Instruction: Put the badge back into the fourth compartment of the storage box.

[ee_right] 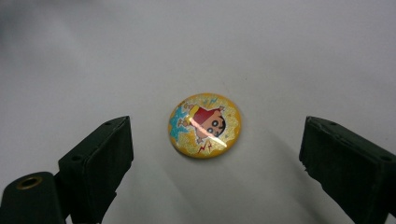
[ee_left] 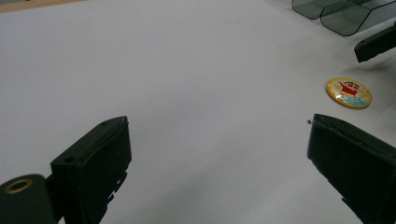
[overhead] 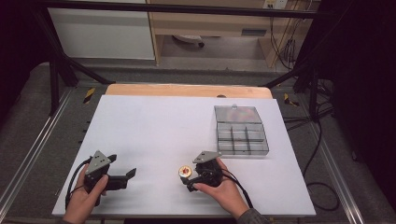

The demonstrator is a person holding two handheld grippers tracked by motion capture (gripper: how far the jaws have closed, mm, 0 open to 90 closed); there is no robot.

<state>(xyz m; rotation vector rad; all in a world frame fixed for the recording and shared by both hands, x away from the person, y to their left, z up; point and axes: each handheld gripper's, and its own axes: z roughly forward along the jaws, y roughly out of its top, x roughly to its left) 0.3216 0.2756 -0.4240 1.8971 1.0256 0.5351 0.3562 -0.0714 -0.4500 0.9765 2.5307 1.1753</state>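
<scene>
On white table (overhead: 154,130): badge (ee_right: 204,125) between released right gripper (overhead: 188,179) fingers; left gripper (overhead: 130,173) released.

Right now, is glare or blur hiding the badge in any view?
Right gripper view: badge sharp, a small glint low on its dome, soft shadows around it. Left gripper view: badge clear though small. High view: badge tiny, washed by a bright glint.
</scene>
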